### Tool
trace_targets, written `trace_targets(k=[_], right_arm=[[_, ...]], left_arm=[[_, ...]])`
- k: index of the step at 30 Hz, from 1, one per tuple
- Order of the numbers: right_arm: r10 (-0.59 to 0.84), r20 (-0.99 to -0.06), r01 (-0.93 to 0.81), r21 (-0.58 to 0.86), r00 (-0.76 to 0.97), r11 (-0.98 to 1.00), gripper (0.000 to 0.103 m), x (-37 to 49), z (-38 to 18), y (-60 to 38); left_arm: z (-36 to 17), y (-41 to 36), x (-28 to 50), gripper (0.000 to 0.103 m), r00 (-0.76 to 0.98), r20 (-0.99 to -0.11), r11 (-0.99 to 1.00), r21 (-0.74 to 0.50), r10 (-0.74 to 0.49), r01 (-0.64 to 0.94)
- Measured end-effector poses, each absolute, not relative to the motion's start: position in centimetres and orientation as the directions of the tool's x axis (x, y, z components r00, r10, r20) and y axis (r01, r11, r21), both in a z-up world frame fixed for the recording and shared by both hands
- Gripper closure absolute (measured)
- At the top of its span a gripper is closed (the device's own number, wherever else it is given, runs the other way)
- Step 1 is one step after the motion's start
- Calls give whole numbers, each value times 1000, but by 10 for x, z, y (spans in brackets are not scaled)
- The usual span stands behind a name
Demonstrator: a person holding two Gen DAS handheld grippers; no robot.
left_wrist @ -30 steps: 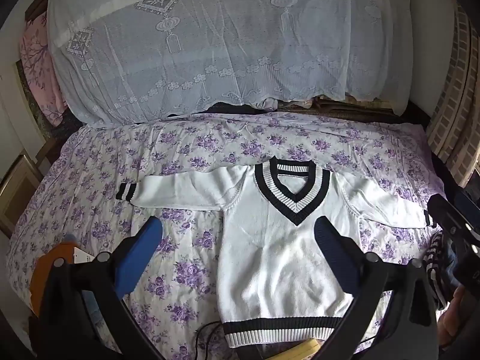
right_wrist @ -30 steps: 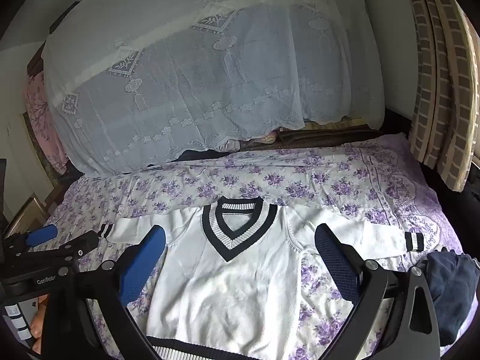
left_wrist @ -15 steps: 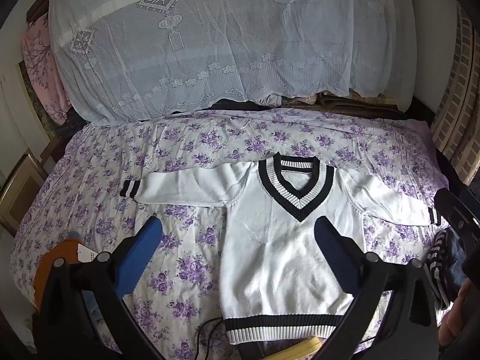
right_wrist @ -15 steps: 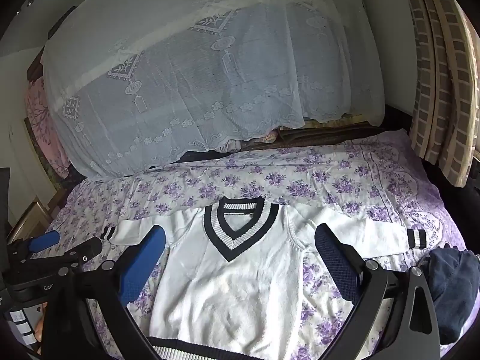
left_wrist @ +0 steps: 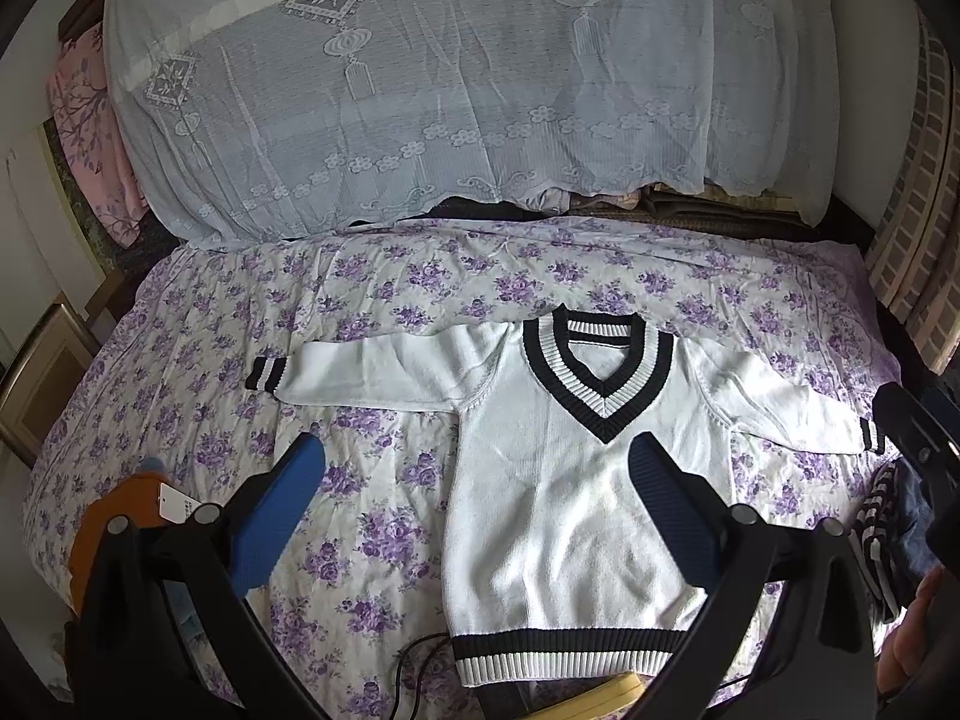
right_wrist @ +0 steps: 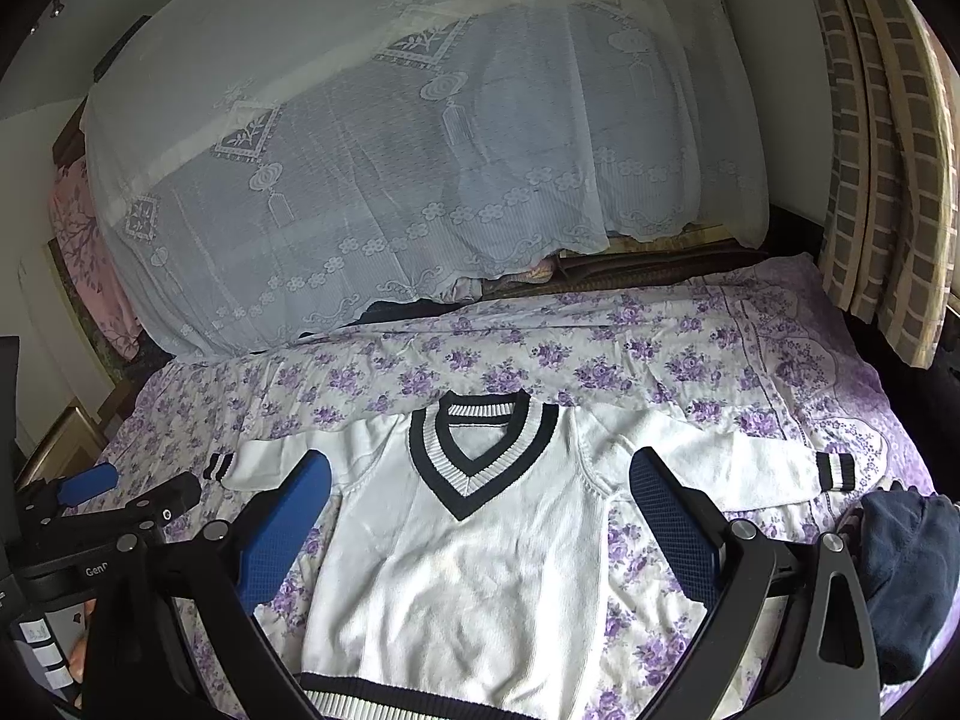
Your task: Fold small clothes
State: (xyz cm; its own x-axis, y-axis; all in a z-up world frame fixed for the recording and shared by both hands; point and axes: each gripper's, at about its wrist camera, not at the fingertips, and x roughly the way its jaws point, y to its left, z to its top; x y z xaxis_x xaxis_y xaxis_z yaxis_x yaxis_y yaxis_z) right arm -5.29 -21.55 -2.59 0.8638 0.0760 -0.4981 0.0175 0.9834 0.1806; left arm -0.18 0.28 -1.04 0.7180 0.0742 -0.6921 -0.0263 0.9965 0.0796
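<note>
A small white V-neck sweater (left_wrist: 558,480) with black-and-white trim lies flat, face up, sleeves spread, on the purple floral bed sheet (left_wrist: 372,276). It also shows in the right wrist view (right_wrist: 480,570). My left gripper (left_wrist: 474,468) is open and empty, held above the sweater's left side and the sheet. My right gripper (right_wrist: 480,492) is open and empty, held above the sweater's chest. The left gripper's body (right_wrist: 108,516) shows at the left edge of the right wrist view. The right gripper's body (left_wrist: 918,438) shows at the right edge of the left wrist view.
A big pile under a white lace cover (left_wrist: 456,90) fills the bed's far side. Orange clothing with a tag (left_wrist: 120,510) lies at the near left. Dark and striped clothes (right_wrist: 906,570) lie at the near right. A checked curtain (right_wrist: 882,150) hangs on the right.
Both grippers have drifted slightly back and up, so the sweater sits a little lower and farther in each view. Both stay open. The sweater has not moved.
</note>
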Motion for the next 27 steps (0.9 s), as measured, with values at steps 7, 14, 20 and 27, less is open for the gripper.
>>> trace_targets(k=[7, 14, 20, 27], right_arm=[[75, -502, 19, 180, 862, 983, 3, -53, -27, -214], [75, -501, 18, 179, 862, 984, 3, -53, -27, -214], [75, -502, 18, 178, 861, 984, 3, -54, -28, -213], [74, -504, 19, 177, 860, 984, 3, -54, -29, -212]], left_arm=[[-12, 3, -2, 4, 715, -696, 997, 76, 70, -24], [-13, 2, -3, 4, 712, -698, 997, 73, 68, -23], [-14, 3, -3, 4, 710, -701, 997, 70, 66, -24], [-16, 3, -4, 4, 708, -703, 997, 69, 66, -25]])
